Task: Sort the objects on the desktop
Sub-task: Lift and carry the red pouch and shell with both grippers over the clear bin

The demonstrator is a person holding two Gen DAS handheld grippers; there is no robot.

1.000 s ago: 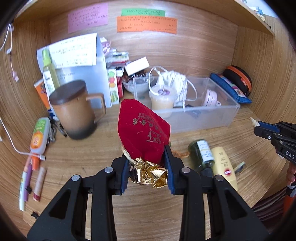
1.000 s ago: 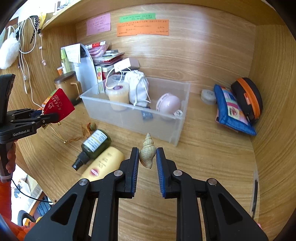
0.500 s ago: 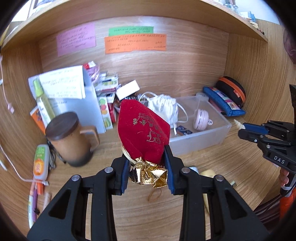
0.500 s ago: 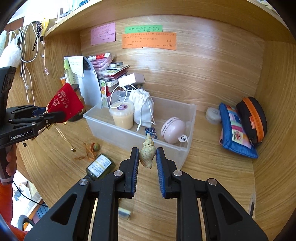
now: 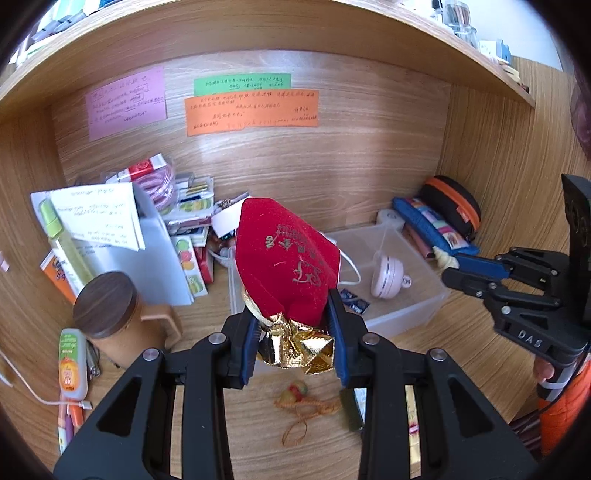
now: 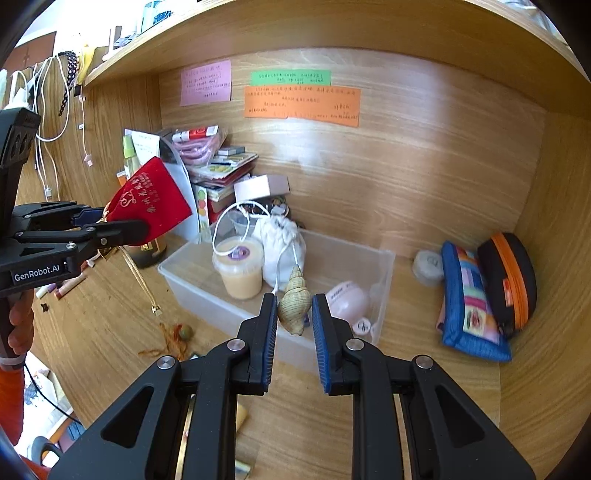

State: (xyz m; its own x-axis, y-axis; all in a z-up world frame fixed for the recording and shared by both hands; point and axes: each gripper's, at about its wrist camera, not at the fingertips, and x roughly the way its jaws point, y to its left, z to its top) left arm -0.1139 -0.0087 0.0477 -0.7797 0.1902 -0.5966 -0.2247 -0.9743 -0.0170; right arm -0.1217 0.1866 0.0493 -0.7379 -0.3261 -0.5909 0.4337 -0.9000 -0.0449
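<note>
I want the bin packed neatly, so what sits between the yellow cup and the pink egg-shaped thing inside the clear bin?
In the right wrist view, a white drawstring pouch sits in the clear bin between the yellow cup and pink egg-shaped case.

Three paper notes hang on the wooden back wall at twelve o'clock: a pink note (image 5: 126, 102), a green note (image 5: 242, 84) and, just below it, an orange note (image 5: 252, 112). White cables (image 6: 51, 110) dangle on the side panel at ten o'clock. An upper shelf (image 6: 258, 33) spans the top.
</note>
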